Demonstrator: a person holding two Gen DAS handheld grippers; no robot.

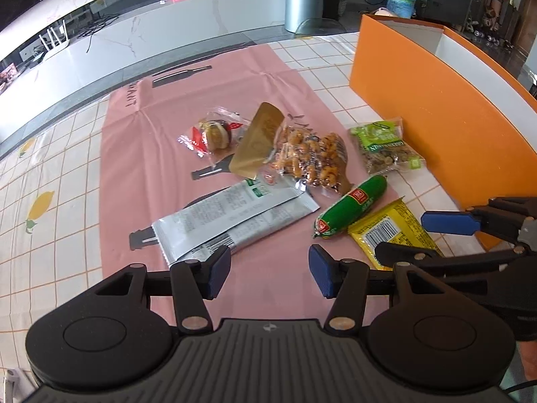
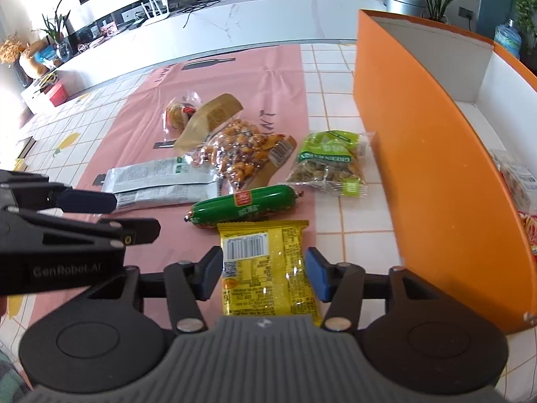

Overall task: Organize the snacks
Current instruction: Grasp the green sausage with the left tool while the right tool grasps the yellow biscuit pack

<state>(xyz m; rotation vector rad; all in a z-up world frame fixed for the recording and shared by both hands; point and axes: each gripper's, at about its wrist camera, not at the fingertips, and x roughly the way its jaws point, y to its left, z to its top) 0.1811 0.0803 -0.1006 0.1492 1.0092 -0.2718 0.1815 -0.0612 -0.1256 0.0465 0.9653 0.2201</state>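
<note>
- Right claw (image 2: 264,273) of mine hangs with its jaws apart on either side of the yellow packet (image 2: 265,265); the blue pads look just clear of its edges, so nothing is gripped yet.
- Left claw (image 1: 270,272) is also spread and empty, over the pink mat (image 1: 134,154) near the silver sachets (image 1: 231,221).
- To do this well, I judge I should close squarely across the packet's width, away from the crinkly seal, and lift flat.
- Just beyond lies the green sausage (image 2: 241,205), touching the packet's far edge; I'd avoid dragging it along.
- Farther right stands the orange box (image 2: 433,174), some snacks already inside, where I reckon this packet belongs.
</note>
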